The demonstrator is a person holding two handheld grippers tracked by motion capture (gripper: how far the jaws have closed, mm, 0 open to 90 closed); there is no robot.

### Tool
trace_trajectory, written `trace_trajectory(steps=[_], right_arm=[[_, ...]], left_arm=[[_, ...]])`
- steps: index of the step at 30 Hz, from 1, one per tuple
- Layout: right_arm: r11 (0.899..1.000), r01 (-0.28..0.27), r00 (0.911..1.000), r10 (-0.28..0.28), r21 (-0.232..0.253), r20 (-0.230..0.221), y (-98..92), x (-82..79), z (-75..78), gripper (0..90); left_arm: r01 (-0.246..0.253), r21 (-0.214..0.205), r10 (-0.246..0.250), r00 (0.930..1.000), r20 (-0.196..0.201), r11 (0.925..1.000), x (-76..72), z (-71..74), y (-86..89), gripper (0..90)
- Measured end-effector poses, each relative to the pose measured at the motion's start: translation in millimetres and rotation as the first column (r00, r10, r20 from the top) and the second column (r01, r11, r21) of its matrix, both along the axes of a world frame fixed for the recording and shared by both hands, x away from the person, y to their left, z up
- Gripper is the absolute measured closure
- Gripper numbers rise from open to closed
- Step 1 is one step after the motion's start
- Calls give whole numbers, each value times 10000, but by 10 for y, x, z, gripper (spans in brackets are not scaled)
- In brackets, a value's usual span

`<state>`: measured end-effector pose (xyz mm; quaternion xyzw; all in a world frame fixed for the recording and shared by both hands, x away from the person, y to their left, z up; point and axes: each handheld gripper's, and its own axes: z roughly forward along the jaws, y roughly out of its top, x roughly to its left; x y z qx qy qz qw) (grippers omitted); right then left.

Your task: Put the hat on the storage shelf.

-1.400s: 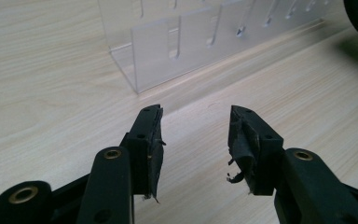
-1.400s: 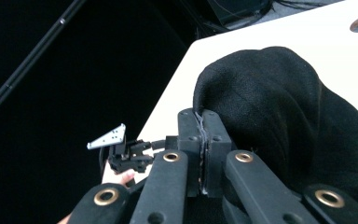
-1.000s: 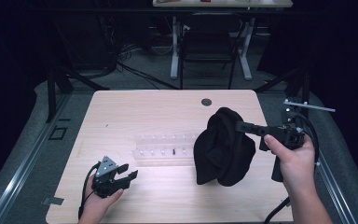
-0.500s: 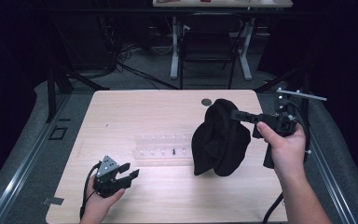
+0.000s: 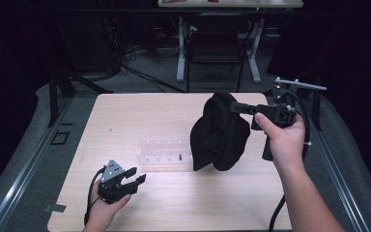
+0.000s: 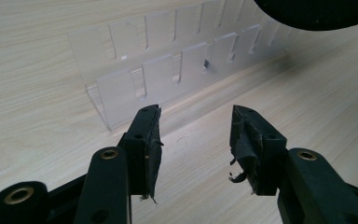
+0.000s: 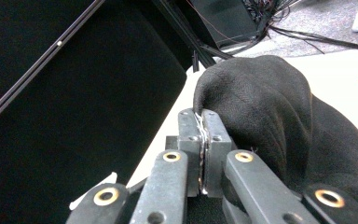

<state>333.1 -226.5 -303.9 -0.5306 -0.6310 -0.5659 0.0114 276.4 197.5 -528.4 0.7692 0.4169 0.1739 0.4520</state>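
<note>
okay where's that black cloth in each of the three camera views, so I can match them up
High view: the black cloth hangs right of centre, pinched at its top by the right gripper.
Left gripper view: a dark edge of it crosses the top right corner.
Right gripper view: it bulges at centre right, above the shut jaws.
Shared landmark: the clear slotted tray appears in the high and left gripper views.
</note>
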Motion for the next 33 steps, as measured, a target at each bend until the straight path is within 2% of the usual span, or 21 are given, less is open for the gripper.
trace_trajectory(steps=[7, 13, 25, 33], right_arm=[[9999, 100, 9999, -99, -41, 32, 78, 82, 26, 889], [9997, 215, 9998, -215, -140, 36, 115, 146, 27, 889], [9988, 453, 9989, -454, -201, -65, 186, 282, -57, 889], [9978, 568, 9983, -571, -327, -67, 224, 343, -88, 889]], left_arm=[[46, -65, -45, 9999, 97, 10000, 17, 39, -32, 530], [248, 62, -249, 9996, 162, 9997, 20, 69, -96, 530], [467, 47, -468, 9985, 289, 9989, 89, 125, -249, 531], [744, -71, -740, 9963, 442, 9972, 150, 208, -442, 534]])
